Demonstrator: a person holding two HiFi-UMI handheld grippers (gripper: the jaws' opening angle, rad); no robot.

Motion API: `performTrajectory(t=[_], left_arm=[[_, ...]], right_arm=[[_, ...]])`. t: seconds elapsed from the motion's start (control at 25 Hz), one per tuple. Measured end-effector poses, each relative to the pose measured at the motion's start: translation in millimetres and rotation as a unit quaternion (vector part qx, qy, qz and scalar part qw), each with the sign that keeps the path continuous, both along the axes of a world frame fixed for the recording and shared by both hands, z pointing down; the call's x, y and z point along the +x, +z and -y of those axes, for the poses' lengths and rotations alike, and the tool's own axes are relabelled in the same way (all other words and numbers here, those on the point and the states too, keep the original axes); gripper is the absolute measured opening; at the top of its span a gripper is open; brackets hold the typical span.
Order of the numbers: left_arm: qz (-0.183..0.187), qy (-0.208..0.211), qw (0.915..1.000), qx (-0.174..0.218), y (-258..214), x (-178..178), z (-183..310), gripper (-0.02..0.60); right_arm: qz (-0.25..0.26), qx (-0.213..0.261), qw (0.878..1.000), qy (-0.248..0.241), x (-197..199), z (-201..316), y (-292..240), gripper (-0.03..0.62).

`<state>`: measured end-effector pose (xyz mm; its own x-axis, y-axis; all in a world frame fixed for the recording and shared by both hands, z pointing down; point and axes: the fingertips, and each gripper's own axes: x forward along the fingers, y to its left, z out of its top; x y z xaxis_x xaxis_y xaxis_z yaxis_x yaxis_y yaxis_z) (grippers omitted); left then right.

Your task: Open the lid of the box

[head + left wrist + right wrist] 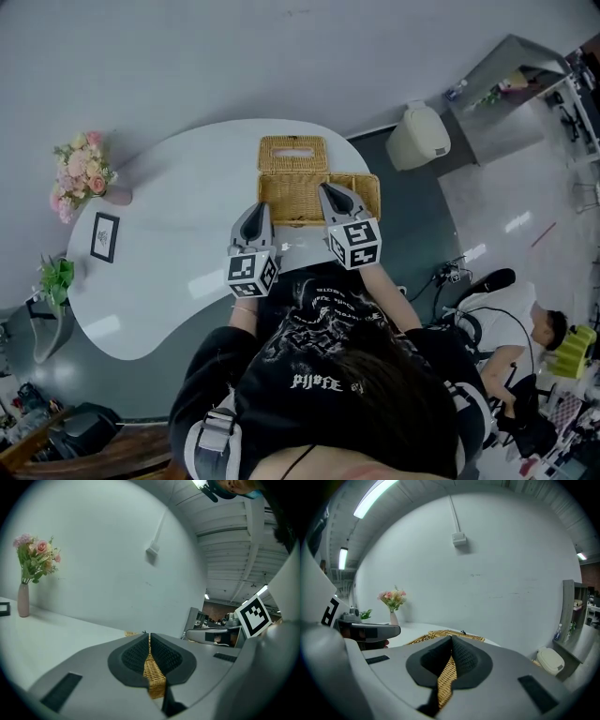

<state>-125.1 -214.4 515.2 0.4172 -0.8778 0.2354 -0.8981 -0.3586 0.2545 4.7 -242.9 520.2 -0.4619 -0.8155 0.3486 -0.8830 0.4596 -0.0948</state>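
Note:
A woven wicker box (364,190) lies on the white table (178,206), with a second wicker piece with a slot (292,155) right behind it. My left gripper (258,207) sits at the box's front left corner. My right gripper (326,187) reaches over the box's top towards its back edge. In the left gripper view the left gripper (149,634) has its pads meeting at the tips, and wicker (153,679) shows through the gap behind them. The right gripper (451,640) looks the same, shut above wicker (445,679). Whether either tip pinches a strand is hidden.
A vase of pink flowers (80,173), a small framed card (104,236) and a green plant (56,277) stand at the table's left end. A white bin (419,136) sits on the floor beyond the table. Another person (511,328) sits at the right.

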Motion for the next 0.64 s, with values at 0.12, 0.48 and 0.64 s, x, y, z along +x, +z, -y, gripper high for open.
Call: performTrajectory(t=[0.12, 0.48, 0.64], left_arm=[[0.001, 0.0, 1.0, -0.003, 1.8, -0.2, -1.8, 0.026], [0.001, 0.004, 1.0, -0.008, 5.7, 1.9, -4.3, 0.026], [-0.001, 0.001, 0.9999, -0.01, 8.7, 0.4, -3.5, 0.026]], right_arm=[[-0.003, 0.002, 1.0, -0.003, -0.6, -2.0, 0.3, 0.026], [-0.006, 0.002, 1.0, -0.004, 1.8, -8.1, 5.3, 0.026], [-0.005, -0.002, 1.0, -0.004, 3.4, -9.1, 8.3, 0.026]])
